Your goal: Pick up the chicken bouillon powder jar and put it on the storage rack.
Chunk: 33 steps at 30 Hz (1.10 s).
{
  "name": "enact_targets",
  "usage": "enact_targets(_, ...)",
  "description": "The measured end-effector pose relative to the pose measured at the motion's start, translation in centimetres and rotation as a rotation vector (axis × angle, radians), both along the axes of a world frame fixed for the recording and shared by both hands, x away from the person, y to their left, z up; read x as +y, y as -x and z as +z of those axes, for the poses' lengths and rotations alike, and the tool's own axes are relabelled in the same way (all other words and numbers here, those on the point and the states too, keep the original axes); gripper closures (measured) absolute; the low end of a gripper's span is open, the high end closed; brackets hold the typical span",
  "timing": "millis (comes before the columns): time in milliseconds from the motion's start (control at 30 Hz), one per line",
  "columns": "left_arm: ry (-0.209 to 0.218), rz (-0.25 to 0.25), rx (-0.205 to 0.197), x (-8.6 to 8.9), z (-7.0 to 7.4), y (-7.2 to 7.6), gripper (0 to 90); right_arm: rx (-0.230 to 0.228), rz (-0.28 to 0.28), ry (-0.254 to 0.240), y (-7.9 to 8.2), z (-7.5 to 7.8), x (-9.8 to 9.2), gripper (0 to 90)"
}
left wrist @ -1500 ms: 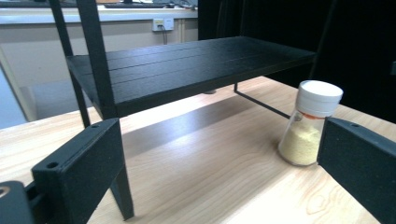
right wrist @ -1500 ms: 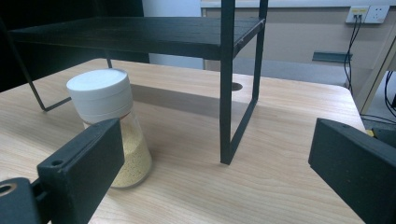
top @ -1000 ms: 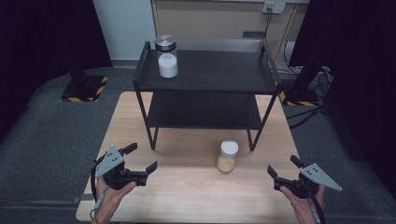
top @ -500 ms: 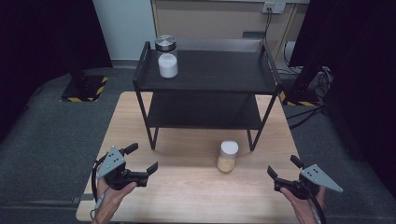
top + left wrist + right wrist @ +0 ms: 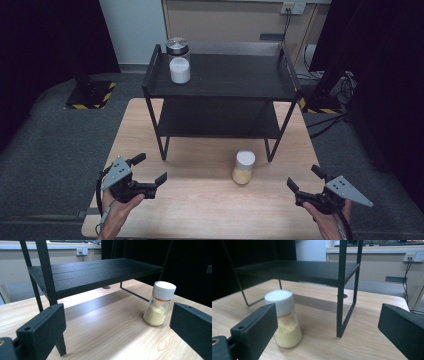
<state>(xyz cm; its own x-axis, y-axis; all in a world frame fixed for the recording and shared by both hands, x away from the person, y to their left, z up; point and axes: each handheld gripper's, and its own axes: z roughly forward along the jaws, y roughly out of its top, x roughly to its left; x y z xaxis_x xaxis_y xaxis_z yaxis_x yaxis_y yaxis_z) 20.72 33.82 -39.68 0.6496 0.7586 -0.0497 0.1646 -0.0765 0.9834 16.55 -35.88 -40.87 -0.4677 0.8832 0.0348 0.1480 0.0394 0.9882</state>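
Note:
A small glass jar of yellow grains (image 5: 244,168) with a white cap stands upright on the wooden table (image 5: 210,210), just in front of the black two-tier shelf (image 5: 225,80). The same jar (image 5: 159,304) sits ahead and to the right in the left gripper view, and the jar (image 5: 284,320) shows close at the left in the right gripper view. A taller jar of white powder (image 5: 179,61) with a metal lid stands on the shelf's top tier, back left. My left gripper (image 5: 149,170) hovers open at the table's front left. At the front right my right gripper (image 5: 306,178) is open too, empty.
The shelf's lower tier (image 5: 220,120) is bare. Its thin black legs (image 5: 342,287) rise near the yellow jar. Grey carpet (image 5: 45,150) surrounds the table, with cables (image 5: 340,90) on the floor at the back right.

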Motion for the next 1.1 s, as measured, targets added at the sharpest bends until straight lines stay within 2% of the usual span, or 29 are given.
enact_targets(167, -0.006, 0.005, 0.000, 0.0, 0.0, 0.1, 0.0, -0.005, 0.015, -0.003, 0.2, 1.3, -0.3, 2.4)
enact_targets(333, -0.016, 0.003, 0.000, -0.1, 0.1, 0.2, 0.0, 0.015, 0.051, -0.015, 0.1, 2.6, -0.9, 2.2)
enact_targets(500, -0.018, -0.005, -0.002, -0.2, 0.0, 0.1, 0.0, 0.010, 0.081, -0.041, 0.2, 4.2, -1.1, 2.0)
enact_targets(633, -0.030, -0.006, 0.001, -0.4, 0.0, -0.1, 0.0, 0.008, 0.113, -0.015, 0.3, 6.2, -1.0, 2.0)
enact_targets(733, -0.024, -0.009, 0.001, -0.3, 0.0, -0.2, 0.0, 0.018, 0.140, -0.012, 0.2, 8.0, -0.9, 2.0)
enact_targets(967, -0.021, -0.007, 0.006, -0.1, -0.1, -0.3, 0.0, 0.038, 0.175, 0.051, -0.3, 12.0, 0.1, 2.5)
enact_targets(1100, -0.009, -0.004, 0.009, 0.0, -0.2, -0.3, 0.0, 0.055, 0.191, 0.066, -0.8, 13.5, 0.5, 2.7)
